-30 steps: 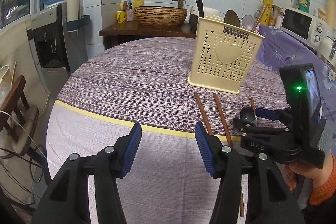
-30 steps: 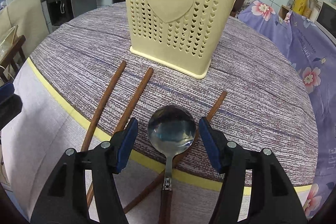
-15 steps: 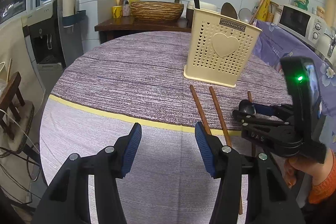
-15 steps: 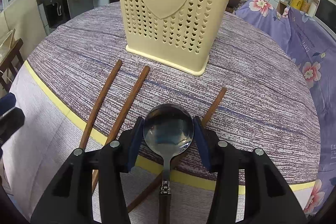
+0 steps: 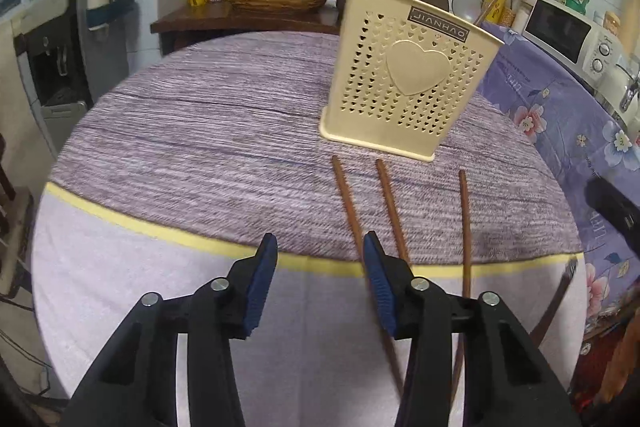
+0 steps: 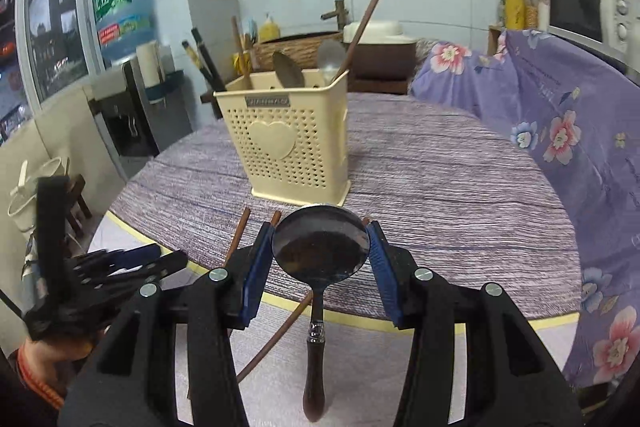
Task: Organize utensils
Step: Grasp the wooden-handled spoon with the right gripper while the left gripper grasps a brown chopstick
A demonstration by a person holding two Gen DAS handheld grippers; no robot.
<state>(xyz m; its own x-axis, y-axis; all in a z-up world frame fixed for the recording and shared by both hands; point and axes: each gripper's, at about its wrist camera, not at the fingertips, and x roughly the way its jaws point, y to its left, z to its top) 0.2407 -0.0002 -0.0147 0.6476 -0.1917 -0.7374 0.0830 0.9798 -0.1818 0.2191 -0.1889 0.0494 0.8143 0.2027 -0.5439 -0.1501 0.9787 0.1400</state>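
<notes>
Lifted off the table since 1 second ago, the spoon (image 6: 320, 247) sits pinched by its bowl in the right gripper (image 6: 320, 253). Next comes the carry to the basket (image 6: 286, 143) at 12 o'clock, while the left gripper (image 5: 318, 281), just narrowed and empty, hovers near 3 chopsticks (image 5: 390, 203).

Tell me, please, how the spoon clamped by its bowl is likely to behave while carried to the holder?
The spoon looks stiff. The right gripper pinches only its smooth, rounded metal bowl, so it may slip or pivot. Its dark handle hangs down unsupported, so it could swing.
</notes>
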